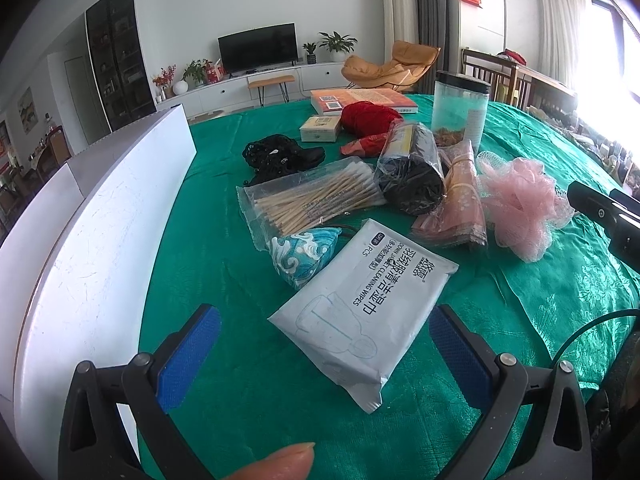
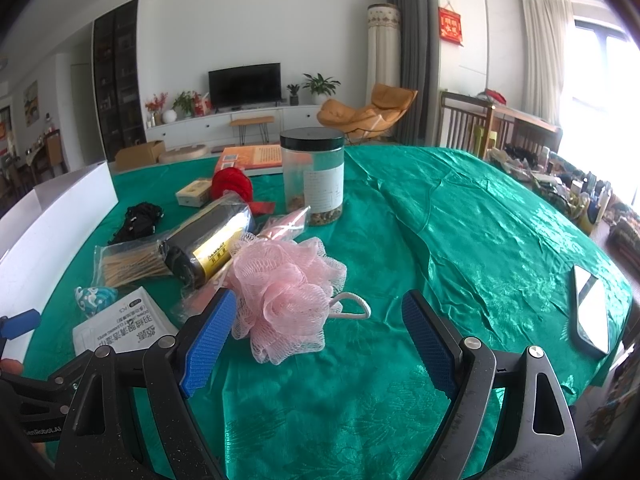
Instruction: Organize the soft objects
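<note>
Gaping wide with nothing between its blue ribbed pads, the left gripper (image 1: 324,354) hangs low over the green satin tablecloth (image 1: 224,240), and the near end of the flat white packet of cleaning wipes (image 1: 360,308) lies right between its two fingers. The packet's long axis runs slantwise, from the near right toward the far left, so the pads would close across its narrower width only if the gripper turns a little. Just beyond the packet's far left corner sits the small blue-and-white wave-patterned fabric pouch (image 1: 300,256), touching or nearly touching it. Behind that lie the clear bag of wooden cotton swabs (image 1: 312,200) and the black roll in clear wrap (image 1: 412,172), the two pressed together. The tall white box wall (image 1: 92,248) stands along the table's left edge, near the left gripper.

The right gripper (image 2: 316,340) is likewise spread and holds nothing. The pink mesh bath pouf (image 2: 288,292) lies just ahead of it, nearer the left finger than the right, and that pad appears to brush its netting. Its white cord loop (image 2: 354,306) trails toward the open gap.

By my reading, each soft thing has its own nearer gripper: wipes to the left, pouf to the right. The pouf sits off centre, so the right gripper would need to shift leftward before closing.
</note>
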Demonstrator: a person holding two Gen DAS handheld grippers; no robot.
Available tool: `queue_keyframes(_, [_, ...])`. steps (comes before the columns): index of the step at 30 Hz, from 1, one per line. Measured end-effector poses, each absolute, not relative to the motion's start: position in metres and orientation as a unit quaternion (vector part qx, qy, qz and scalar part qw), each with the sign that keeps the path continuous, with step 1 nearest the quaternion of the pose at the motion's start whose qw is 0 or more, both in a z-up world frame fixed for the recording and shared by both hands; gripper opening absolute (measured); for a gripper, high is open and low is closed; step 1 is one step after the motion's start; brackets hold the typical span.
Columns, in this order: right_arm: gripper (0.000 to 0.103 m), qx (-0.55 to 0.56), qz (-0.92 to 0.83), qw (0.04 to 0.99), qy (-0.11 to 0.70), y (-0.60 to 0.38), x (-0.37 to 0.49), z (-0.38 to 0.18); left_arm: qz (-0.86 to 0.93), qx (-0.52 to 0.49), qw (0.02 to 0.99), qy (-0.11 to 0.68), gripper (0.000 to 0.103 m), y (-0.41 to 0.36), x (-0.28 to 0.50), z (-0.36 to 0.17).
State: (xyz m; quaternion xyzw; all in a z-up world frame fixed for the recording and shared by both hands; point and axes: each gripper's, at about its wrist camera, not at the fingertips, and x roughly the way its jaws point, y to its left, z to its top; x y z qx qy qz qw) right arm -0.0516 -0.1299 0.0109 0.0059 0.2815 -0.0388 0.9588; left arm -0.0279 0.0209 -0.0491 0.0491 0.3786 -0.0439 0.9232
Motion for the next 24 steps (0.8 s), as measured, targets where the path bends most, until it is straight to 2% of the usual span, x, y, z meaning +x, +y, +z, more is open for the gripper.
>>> queue_keyframes(24, [0.087,0.01,-0.036,0.958,0.285,-0.1313,-0.0509,0.01,-0.051,0.052,0.919,0.388,0.103,0.0199,-0.029,-0.0557])
